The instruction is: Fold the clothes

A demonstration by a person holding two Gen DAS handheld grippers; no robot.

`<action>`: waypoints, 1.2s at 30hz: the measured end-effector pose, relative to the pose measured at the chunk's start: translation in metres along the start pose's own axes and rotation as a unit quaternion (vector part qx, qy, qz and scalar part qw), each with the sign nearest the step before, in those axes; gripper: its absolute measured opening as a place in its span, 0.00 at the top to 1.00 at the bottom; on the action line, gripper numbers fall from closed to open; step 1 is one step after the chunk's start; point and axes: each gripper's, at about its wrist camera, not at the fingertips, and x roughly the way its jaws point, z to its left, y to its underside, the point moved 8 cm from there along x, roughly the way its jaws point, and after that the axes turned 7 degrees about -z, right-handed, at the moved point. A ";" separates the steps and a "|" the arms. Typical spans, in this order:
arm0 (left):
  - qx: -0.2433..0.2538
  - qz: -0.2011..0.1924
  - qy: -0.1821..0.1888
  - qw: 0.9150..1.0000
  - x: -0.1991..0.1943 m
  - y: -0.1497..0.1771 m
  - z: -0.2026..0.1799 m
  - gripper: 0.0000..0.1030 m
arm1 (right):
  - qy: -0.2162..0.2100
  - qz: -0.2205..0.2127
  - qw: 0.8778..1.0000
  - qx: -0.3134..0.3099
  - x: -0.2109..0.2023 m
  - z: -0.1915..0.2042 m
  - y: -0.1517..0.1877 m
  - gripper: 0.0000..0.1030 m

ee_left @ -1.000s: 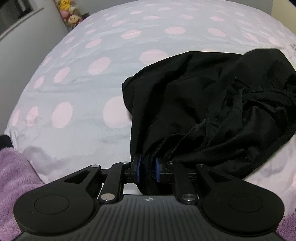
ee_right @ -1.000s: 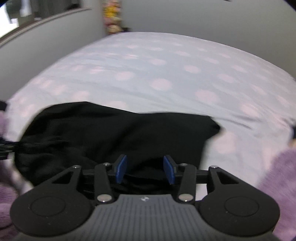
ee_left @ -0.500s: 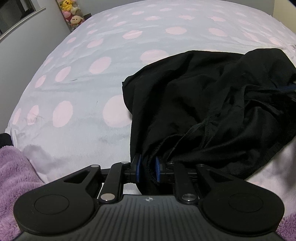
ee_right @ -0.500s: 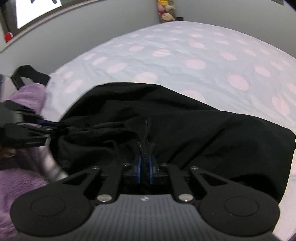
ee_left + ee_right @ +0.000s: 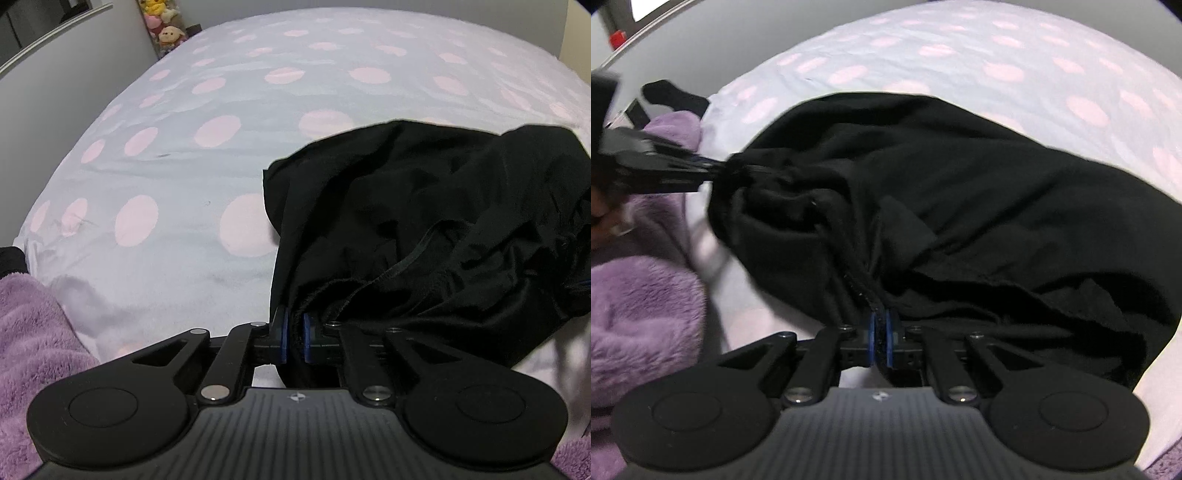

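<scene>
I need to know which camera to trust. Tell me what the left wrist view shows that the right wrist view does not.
Only the left wrist view: plush toys in the far corner, and its own left gripper with jaws closing on a hem of the black garment.

Only the right wrist view: a red object on the ledge, and the right gripper shut on a seam.

Both: the garment, polka-dot bedsheet and purple fleece.
</scene>
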 end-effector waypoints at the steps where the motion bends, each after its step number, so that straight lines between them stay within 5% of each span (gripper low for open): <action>1: 0.008 0.002 0.000 1.000 -0.001 0.000 -0.002 0.94 | -0.004 -0.001 1.000 -0.002 0.001 0.002 -0.002 0.93; 7: 0.043 0.000 0.010 0.999 -0.003 -0.002 -0.011 0.88 | -0.004 -0.015 0.999 -0.036 -0.004 0.012 -0.010 0.84; 9: 0.054 -0.003 0.021 0.998 -0.005 -0.003 -0.014 0.84 | -0.007 -0.028 0.999 -0.038 -0.009 0.015 -0.019 0.58; 18: 0.091 -0.023 0.045 0.995 -0.008 -0.011 -0.030 0.83 | -0.048 -0.069 0.996 -0.039 0.010 0.037 -0.059 0.23; 23: 0.085 -0.023 0.049 0.995 -0.007 -0.011 -0.029 0.83 | -0.057 -0.070 0.996 -0.028 0.036 0.045 -0.076 0.30; 27: 0.067 -0.026 0.055 0.996 -0.008 -0.015 -0.023 0.82 | -0.076 -0.056 0.995 -0.043 0.042 0.055 -0.074 0.79; 31: 0.072 -0.029 0.064 0.995 -0.006 -0.020 -0.021 0.74 | -0.101 -0.058 0.991 -0.067 0.027 0.065 -0.065 0.88; 36: 0.136 -0.017 0.072 0.988 0.008 -0.021 -0.030 0.71 | -0.141 -0.036 0.985 -0.091 0.008 0.077 -0.049 0.92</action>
